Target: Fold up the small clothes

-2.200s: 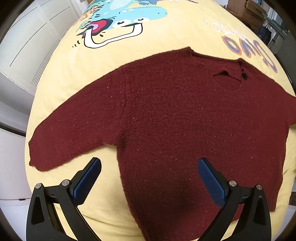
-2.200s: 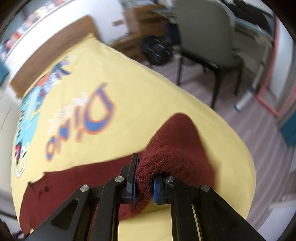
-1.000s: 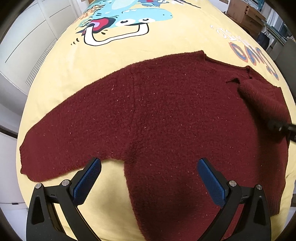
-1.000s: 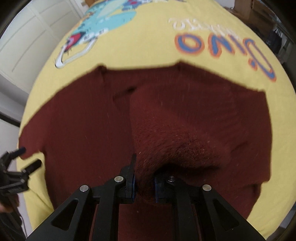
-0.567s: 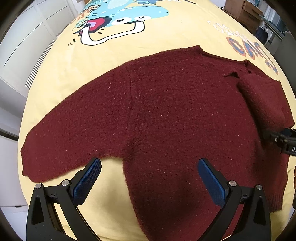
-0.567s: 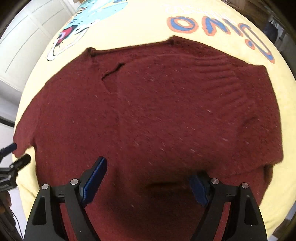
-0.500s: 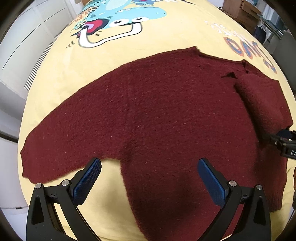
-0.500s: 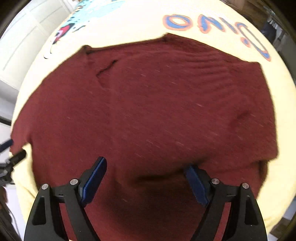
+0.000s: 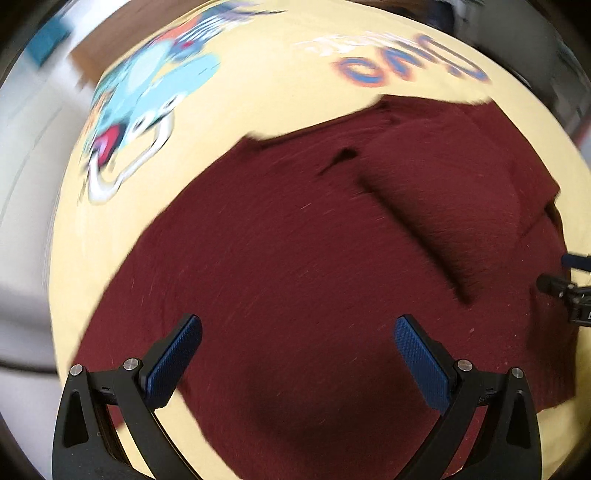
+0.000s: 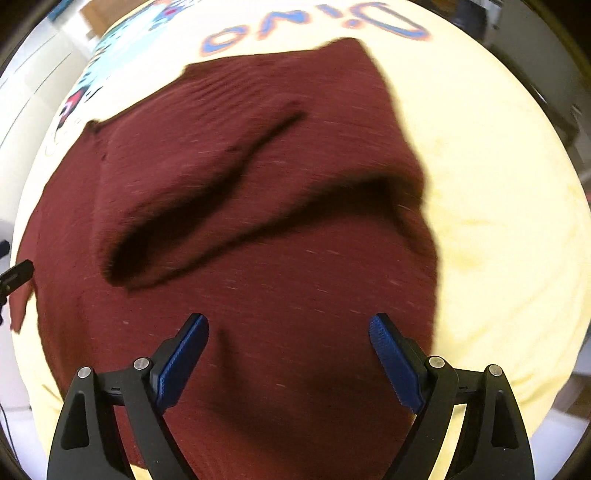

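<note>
- A yellow bedsheet (image 9: 280,92) lay under and ahead of both tools and filled most of each view.
- A blue cartoon dinosaur print (image 9: 147,96) was on the sheet, far ahead and to the left.
- Blue and orange letters (image 10: 306,27) were printed on the sheet, far ahead.
- White cabinet doors (image 10: 33,66) stood at the far left, blurred.

Maroon sweater (image 10: 258,288) on yellow bedspread (image 10: 498,184), sleeve (image 10: 207,177) folded inward, right gripper (image 10: 288,354) jaws apart
</note>
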